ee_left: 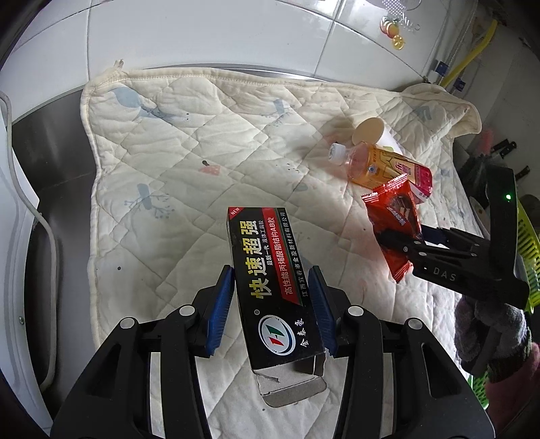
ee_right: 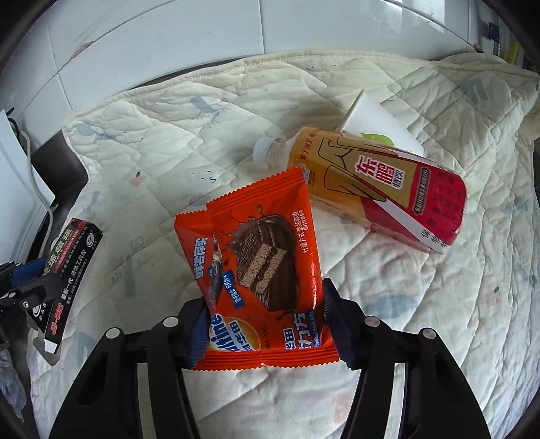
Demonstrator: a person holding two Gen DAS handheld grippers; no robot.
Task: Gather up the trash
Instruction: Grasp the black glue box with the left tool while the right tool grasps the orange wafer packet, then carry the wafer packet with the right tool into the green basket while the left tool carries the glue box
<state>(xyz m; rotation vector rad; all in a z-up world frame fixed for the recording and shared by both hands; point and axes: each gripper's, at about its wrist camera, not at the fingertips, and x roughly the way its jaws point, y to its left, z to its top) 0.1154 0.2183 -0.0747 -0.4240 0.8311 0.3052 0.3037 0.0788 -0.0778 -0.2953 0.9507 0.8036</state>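
Note:
My left gripper is shut on a black glue box with yellow Chinese lettering, held over the quilted cloth. The box also shows at the left of the right wrist view. My right gripper is shut on an orange snack wrapper with a chocolate wafer picture; it shows at the right of the left wrist view. A plastic drink bottle with an orange and red label lies on the cloth beyond the wrapper. A white paper cup lies on its side behind the bottle.
The cream quilted cloth covers a grey counter below a white tiled wall. A white cable runs along the left. A green plastic basket stands at the right edge. A gloved hand holds the right gripper.

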